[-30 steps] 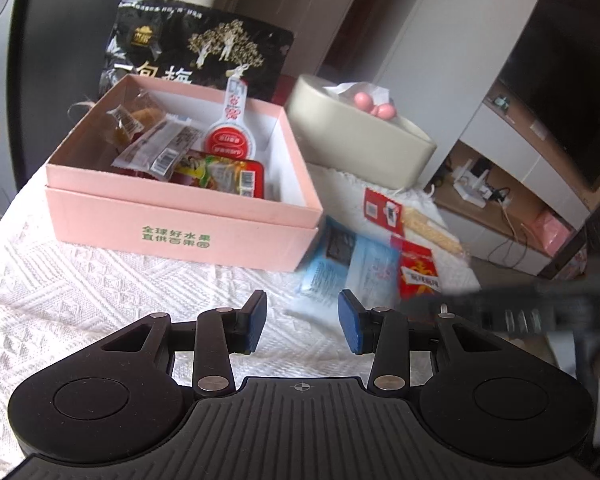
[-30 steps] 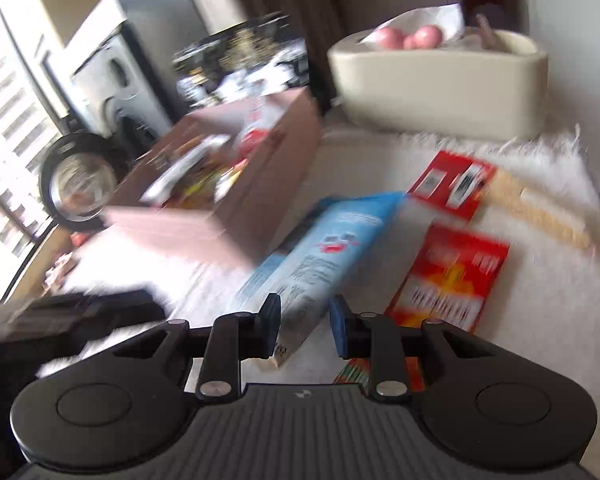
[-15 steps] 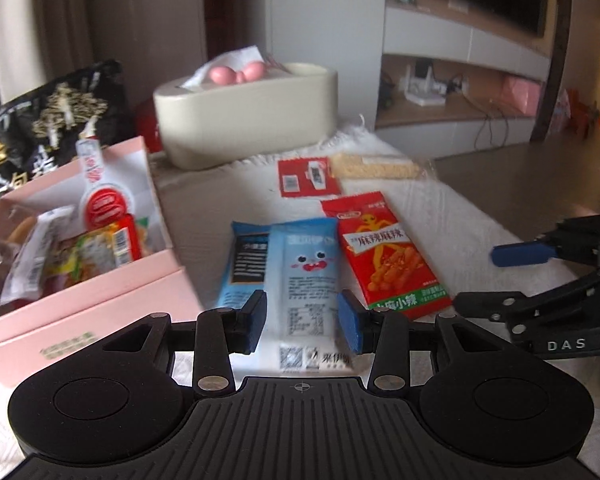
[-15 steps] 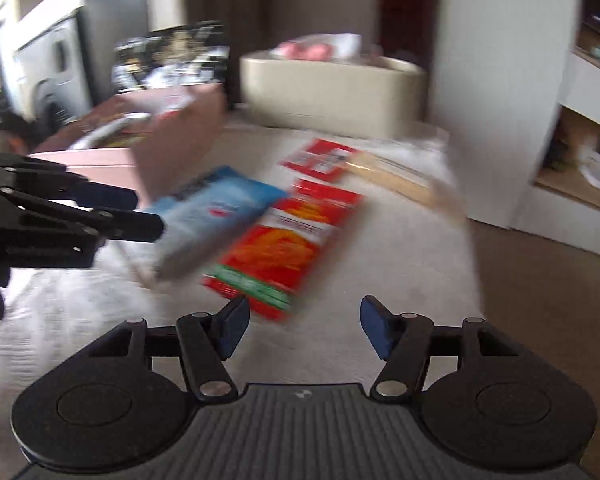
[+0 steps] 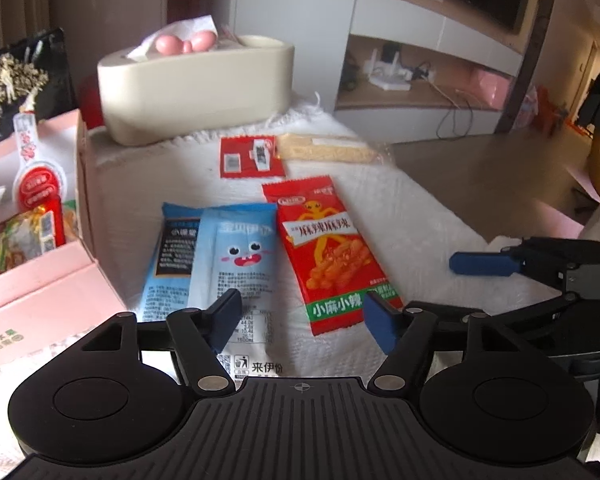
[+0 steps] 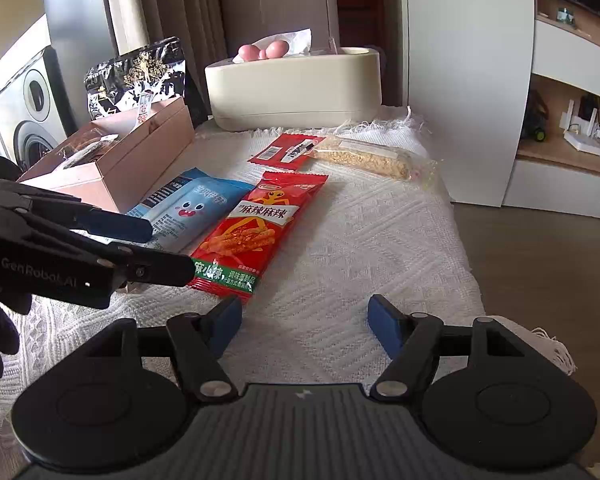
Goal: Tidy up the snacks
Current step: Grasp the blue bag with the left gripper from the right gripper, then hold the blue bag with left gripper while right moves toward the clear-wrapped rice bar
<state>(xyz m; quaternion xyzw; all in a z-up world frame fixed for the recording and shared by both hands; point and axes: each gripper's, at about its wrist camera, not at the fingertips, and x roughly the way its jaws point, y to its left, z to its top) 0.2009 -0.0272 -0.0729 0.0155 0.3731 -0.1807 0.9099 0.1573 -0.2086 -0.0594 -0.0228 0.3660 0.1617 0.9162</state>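
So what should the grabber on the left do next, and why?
Probably lower the left gripper onto the blue snack packet and close. Its jaws have just been opening with nothing held, the packet lies right below, and the pink box is beside it.

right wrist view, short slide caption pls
Open right gripper above white cloth, red snack packet and blue packet ahead, beside pink box.

Both wrist cameras look steeply down, close over the cloth-covered table's [image 5: 400,208] near edge; they share the red snack packet [image 5: 326,252] and blue packet [image 6: 188,208].
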